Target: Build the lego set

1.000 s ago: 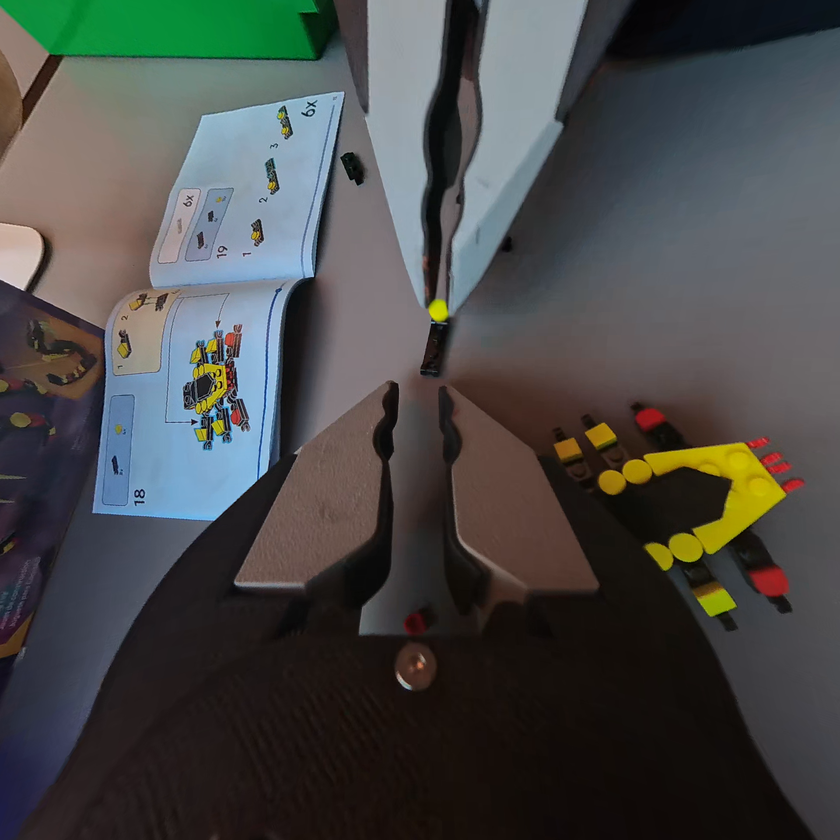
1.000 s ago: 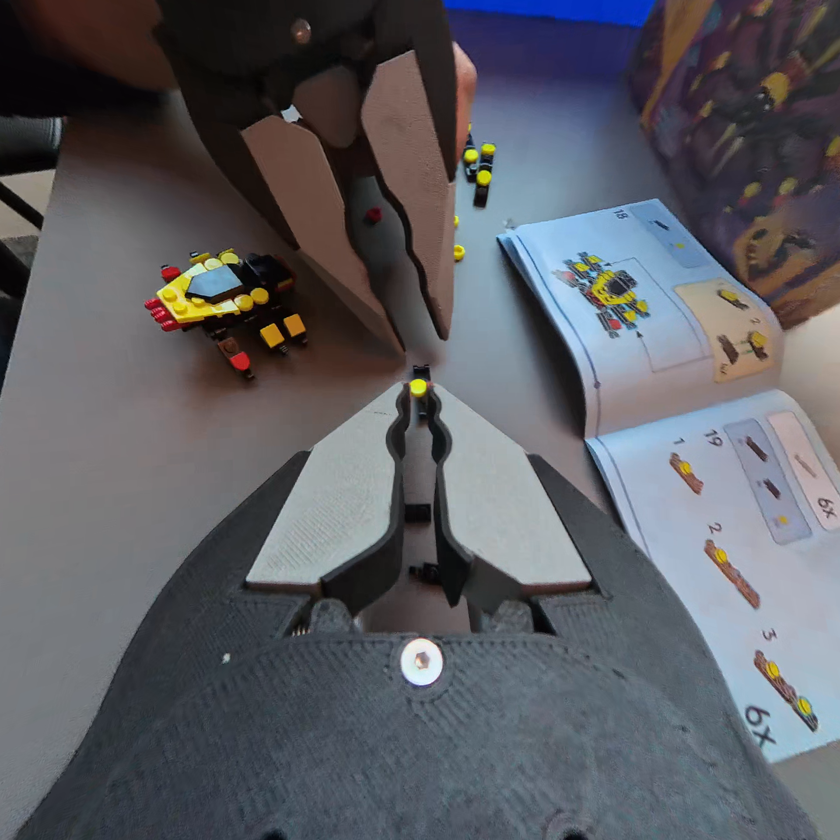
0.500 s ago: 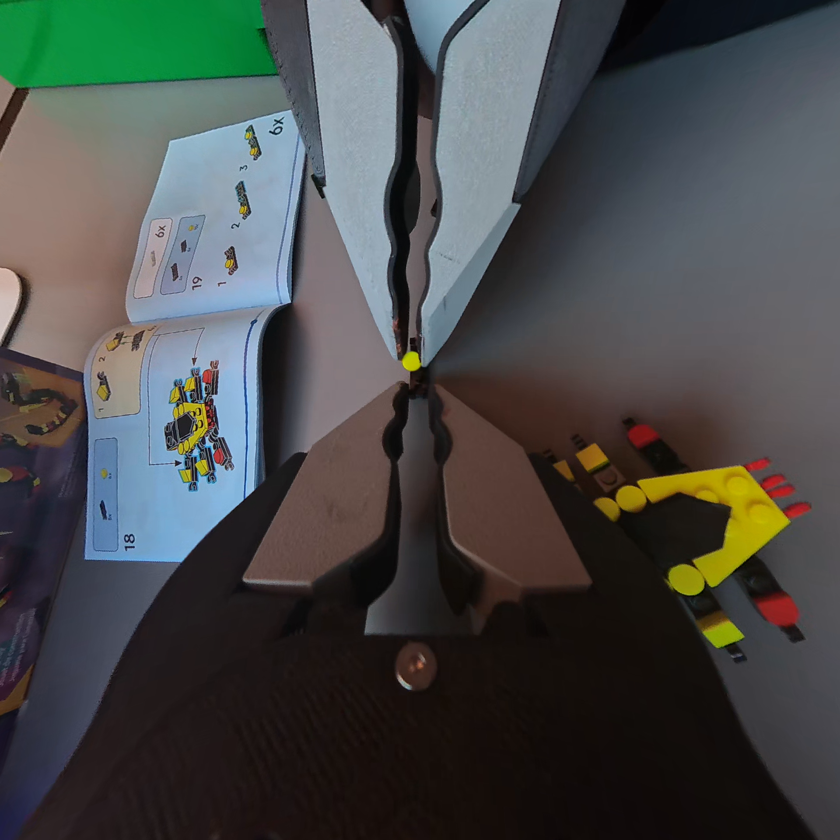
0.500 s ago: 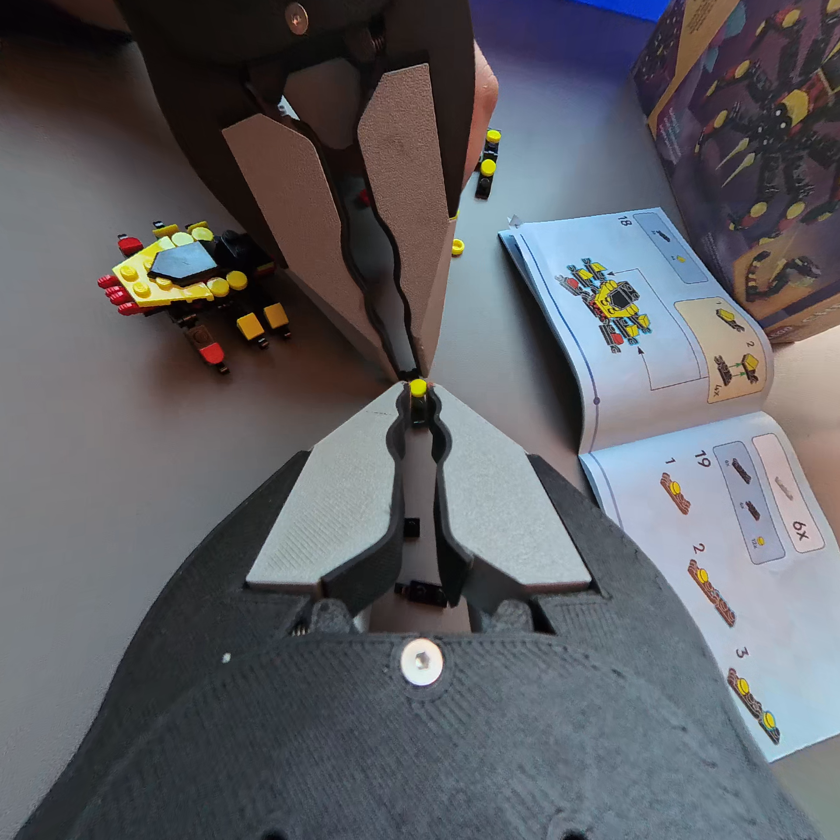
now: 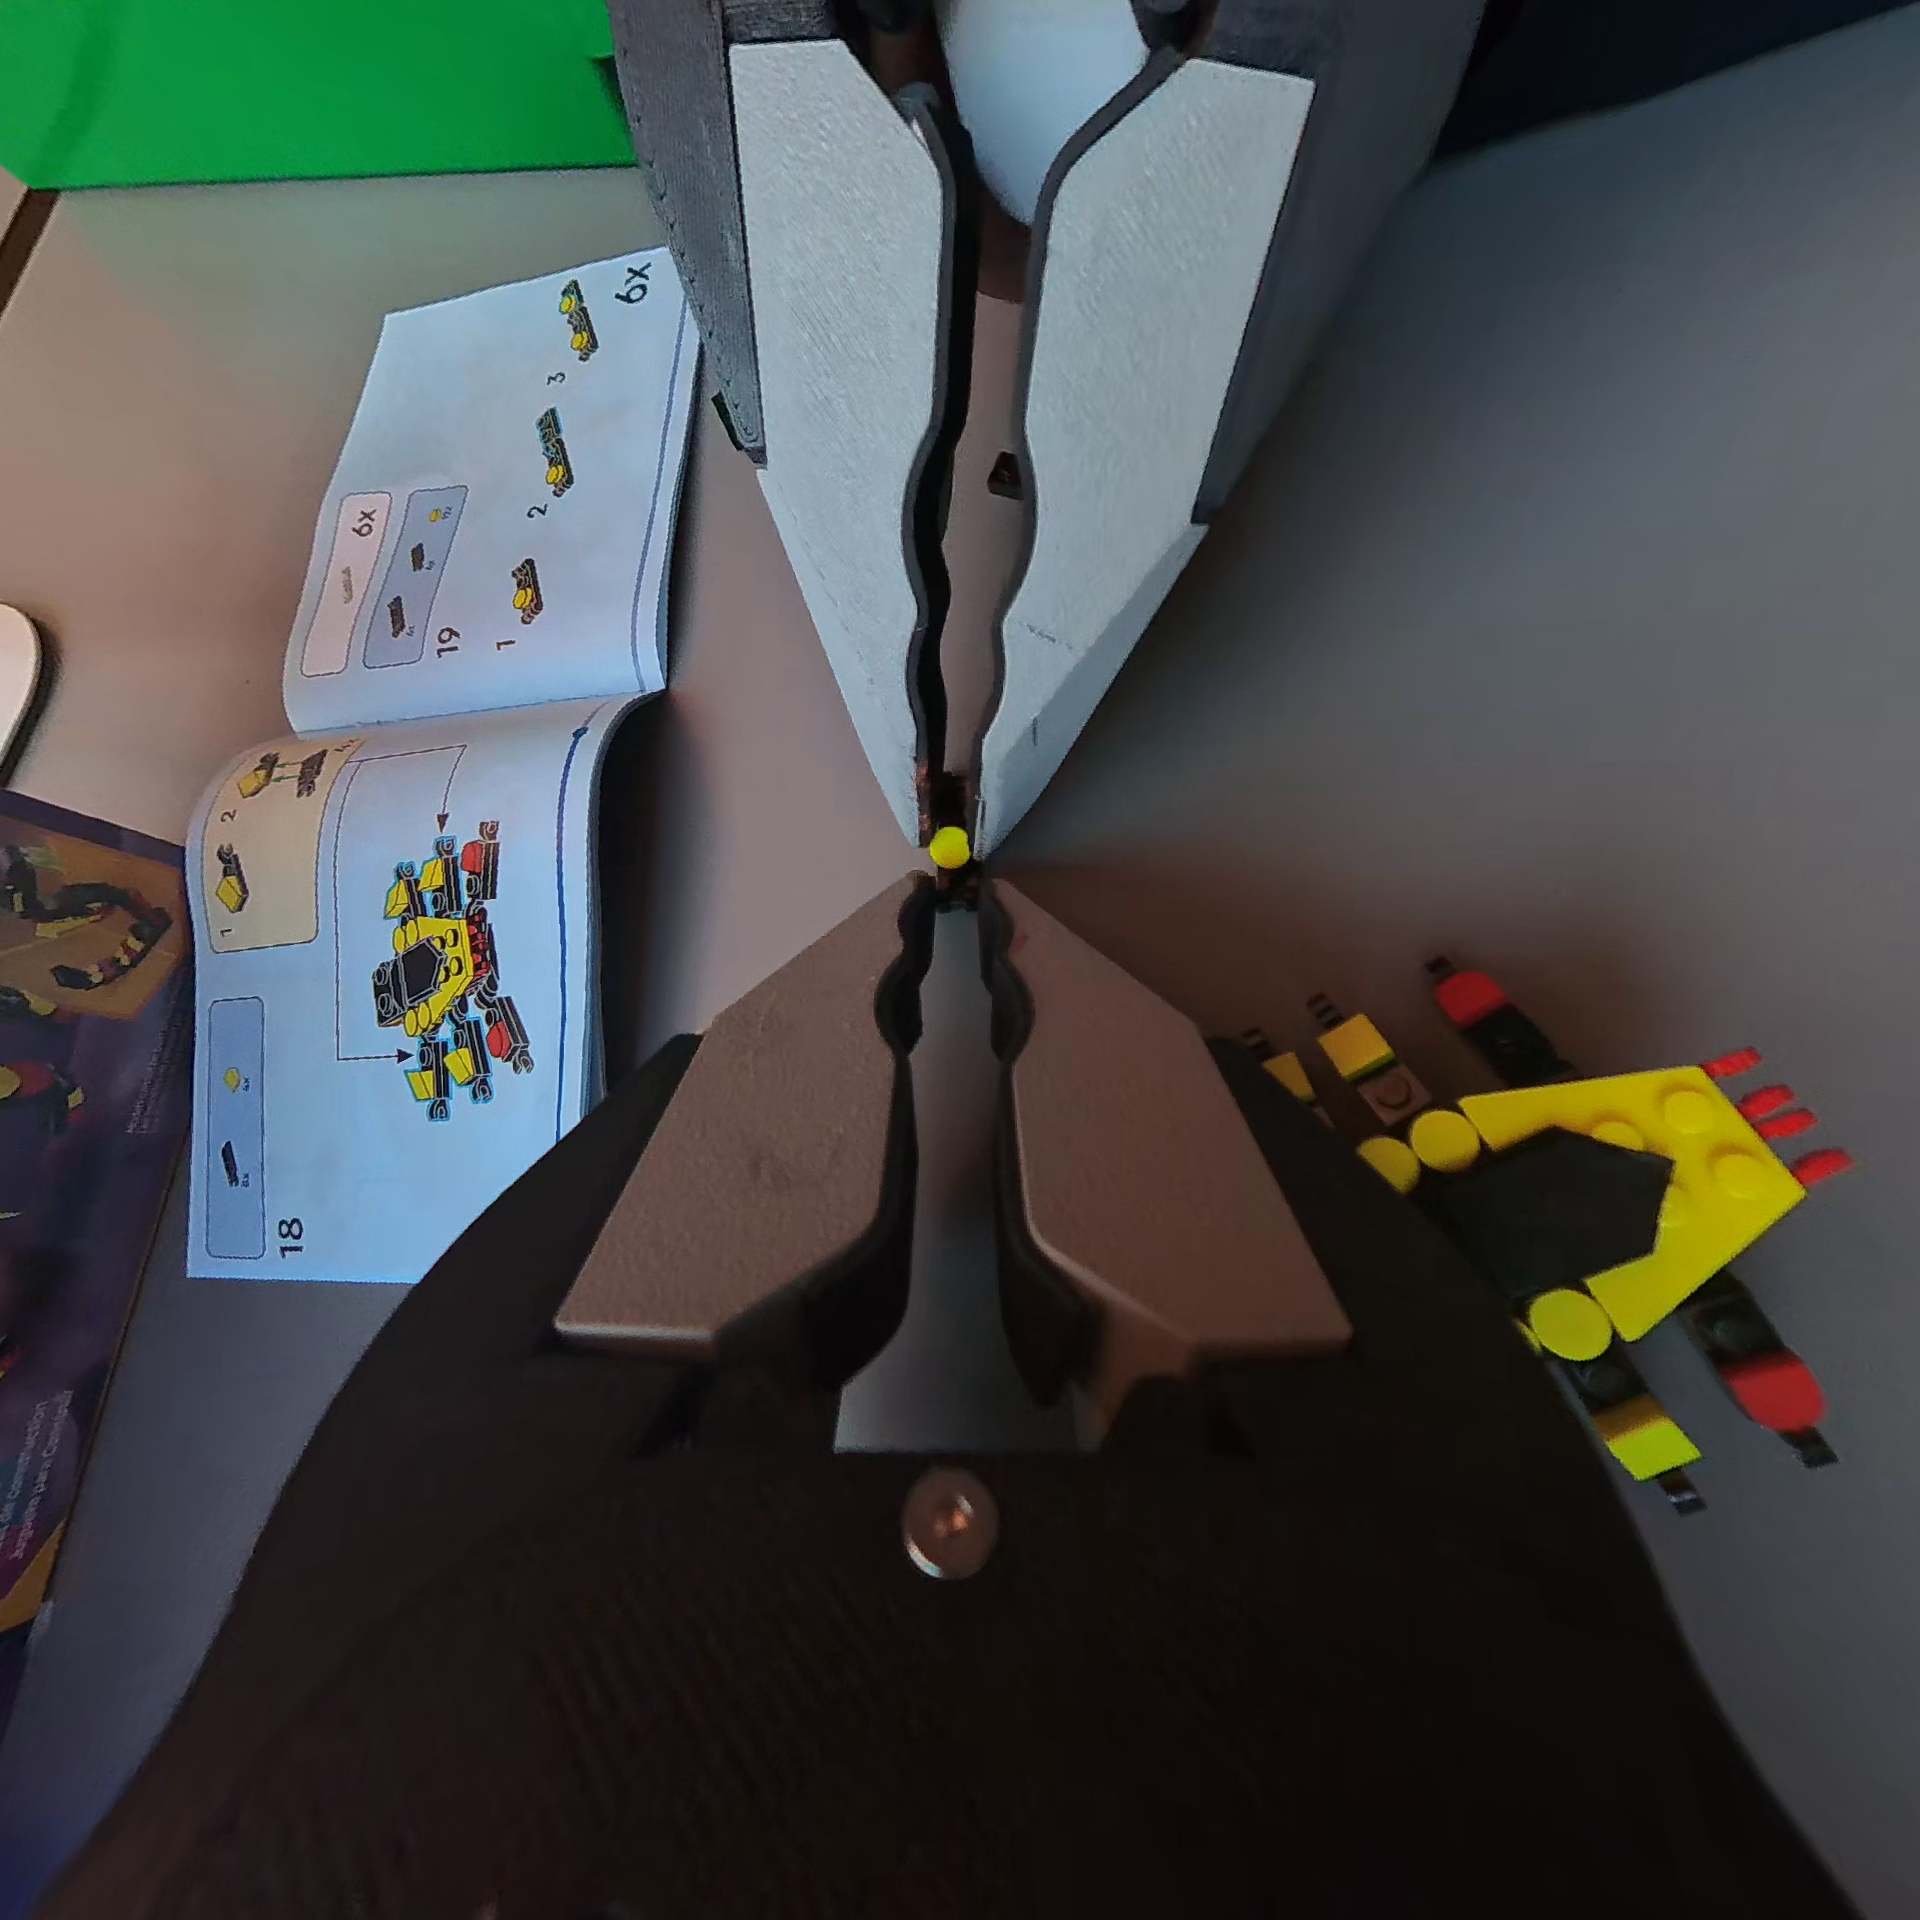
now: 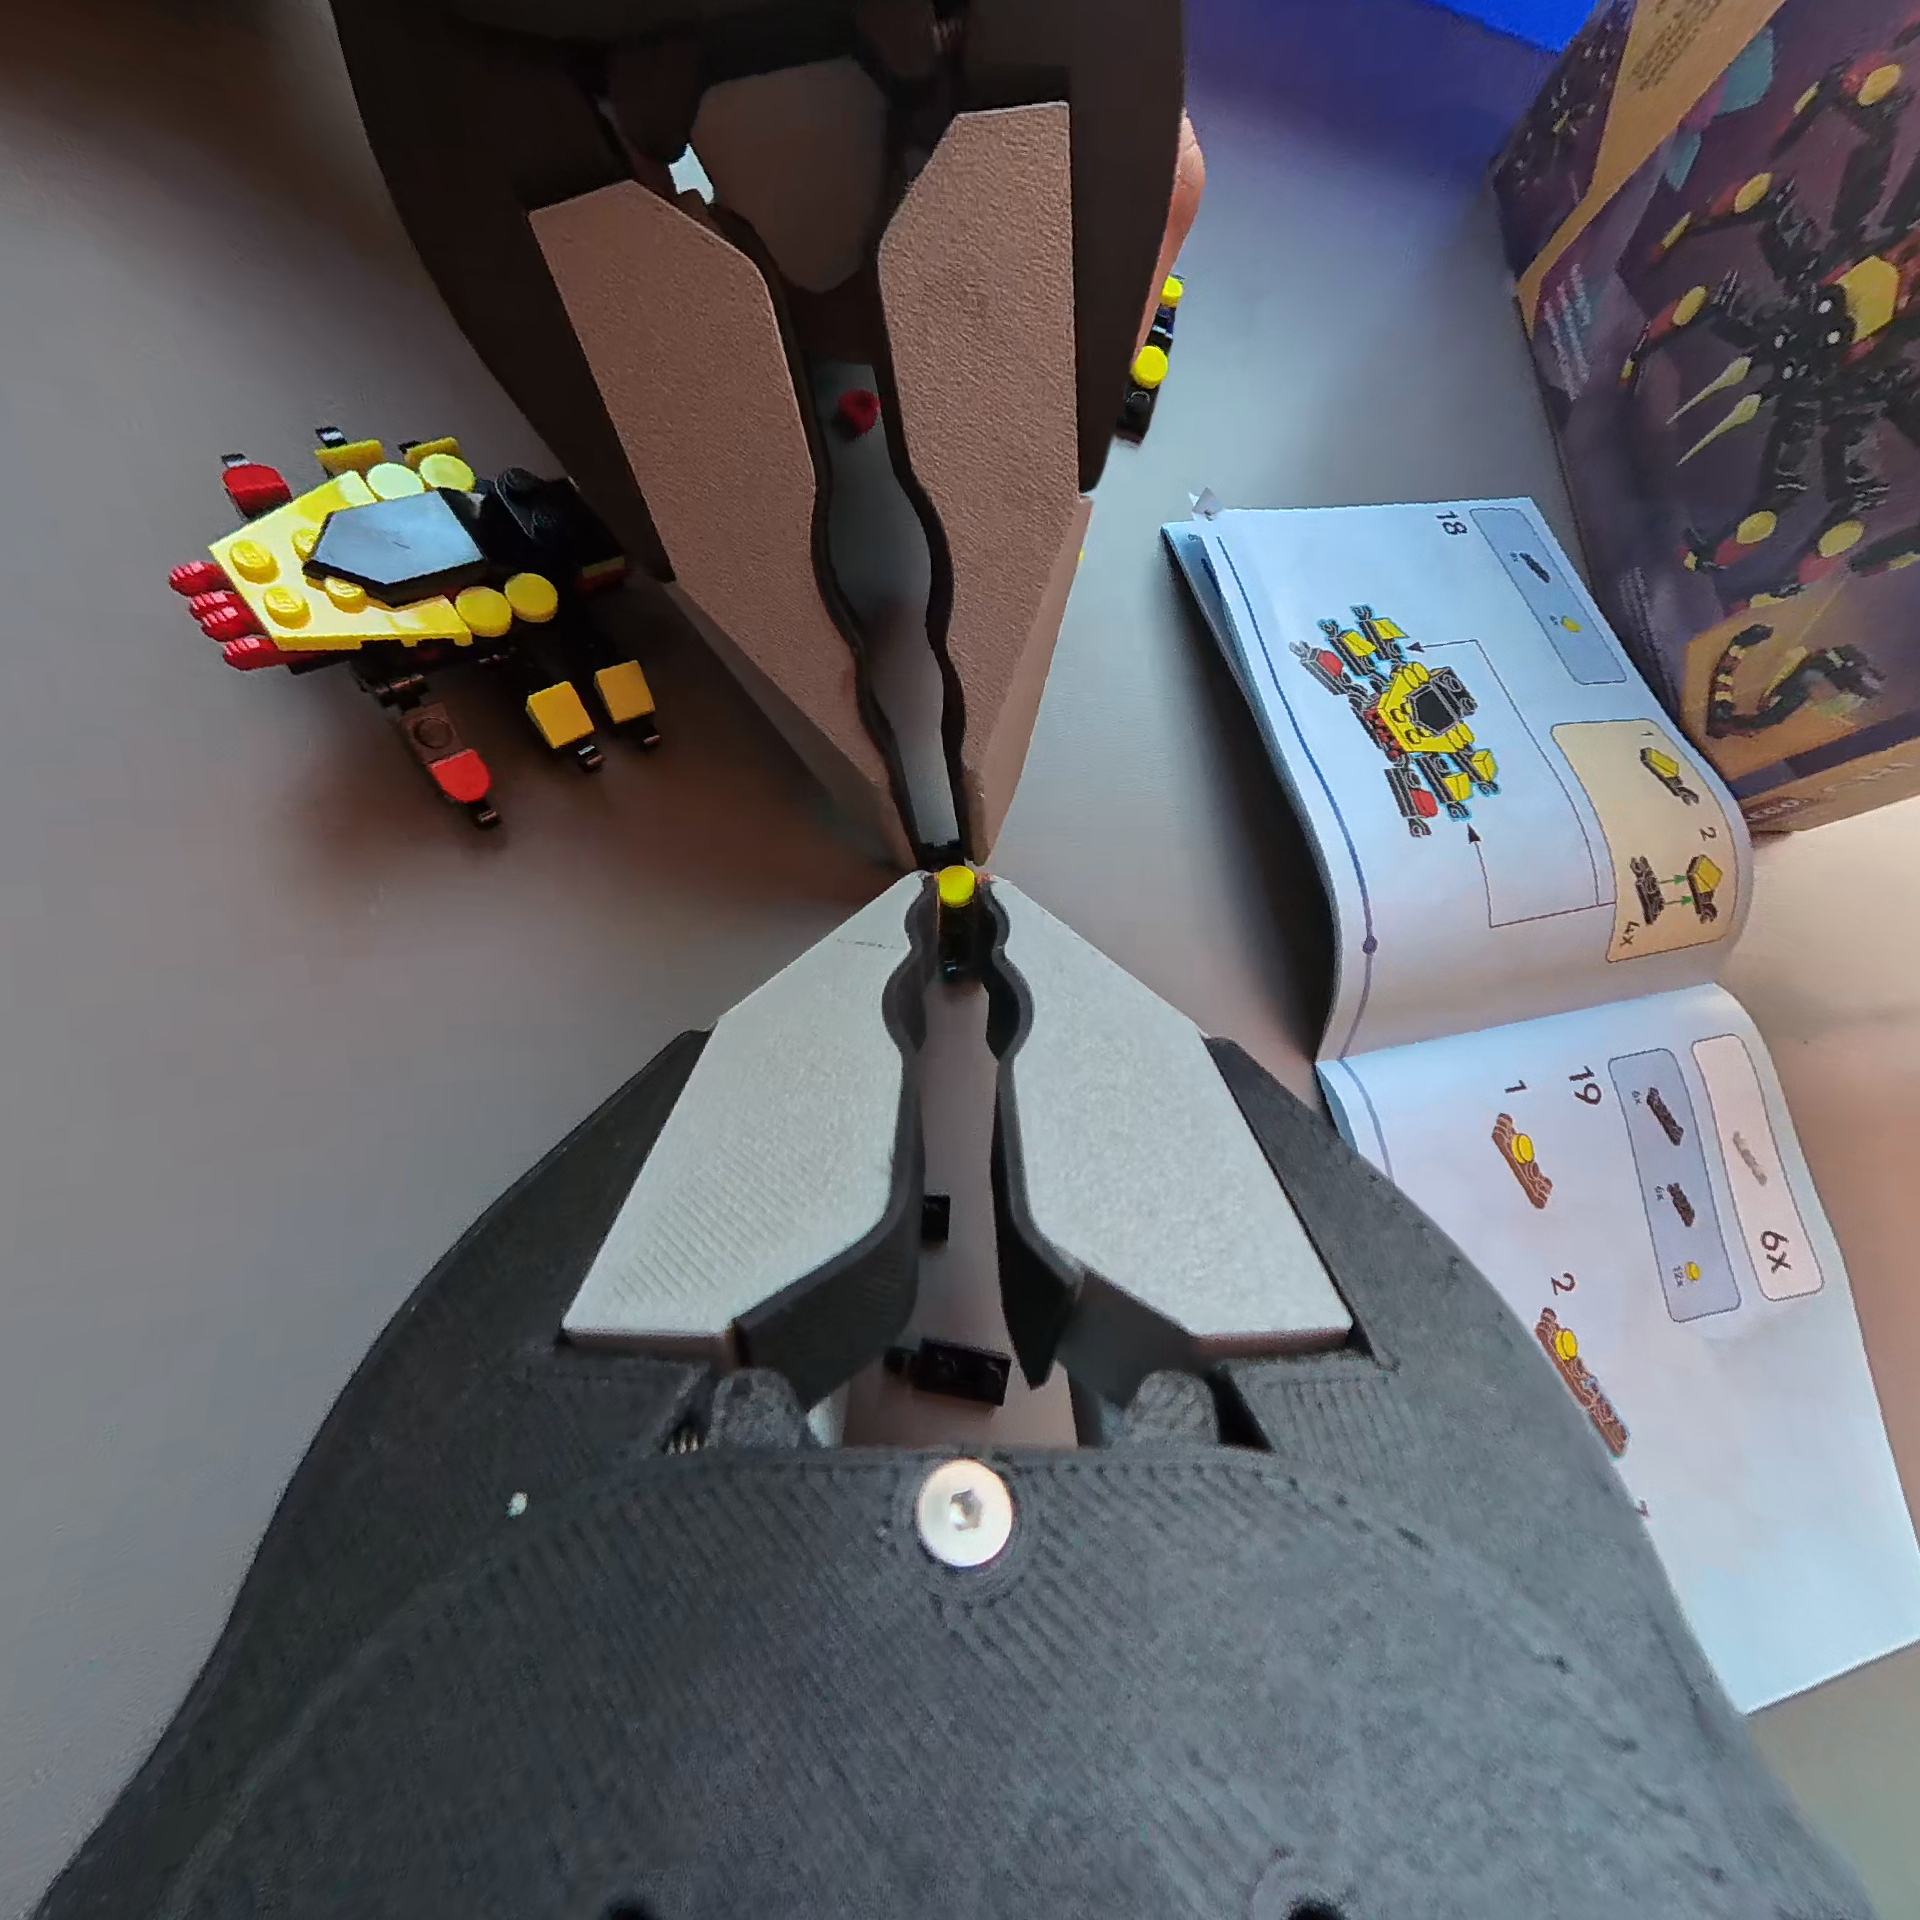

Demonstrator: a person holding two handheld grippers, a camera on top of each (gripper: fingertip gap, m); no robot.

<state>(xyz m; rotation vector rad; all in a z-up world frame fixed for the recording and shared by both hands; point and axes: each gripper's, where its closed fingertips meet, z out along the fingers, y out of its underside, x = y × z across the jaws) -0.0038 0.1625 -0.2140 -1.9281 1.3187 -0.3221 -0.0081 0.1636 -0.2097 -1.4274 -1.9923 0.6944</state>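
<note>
Tip to tip above the worktop (image 5: 1558, 623): right gripper (image 6: 954, 894) clamps black leg piece (image 6: 954, 940) with yellow stud (image 6: 955, 885), left gripper (image 5: 951, 902) narrowed on its far end; built body (image 5: 1621, 1174) and booklet (image 5: 416, 831) flank them, bare grey between.

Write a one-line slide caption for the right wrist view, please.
Two grippers meet tip to tip on a small black piece with a yellow stud, between the half-built model and the open booklet.

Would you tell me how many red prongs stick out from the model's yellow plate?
4. The prongs sit side by side along the plate's wide end, at the model's far-left edge in the right wrist view. Others may hide underneath.
</note>
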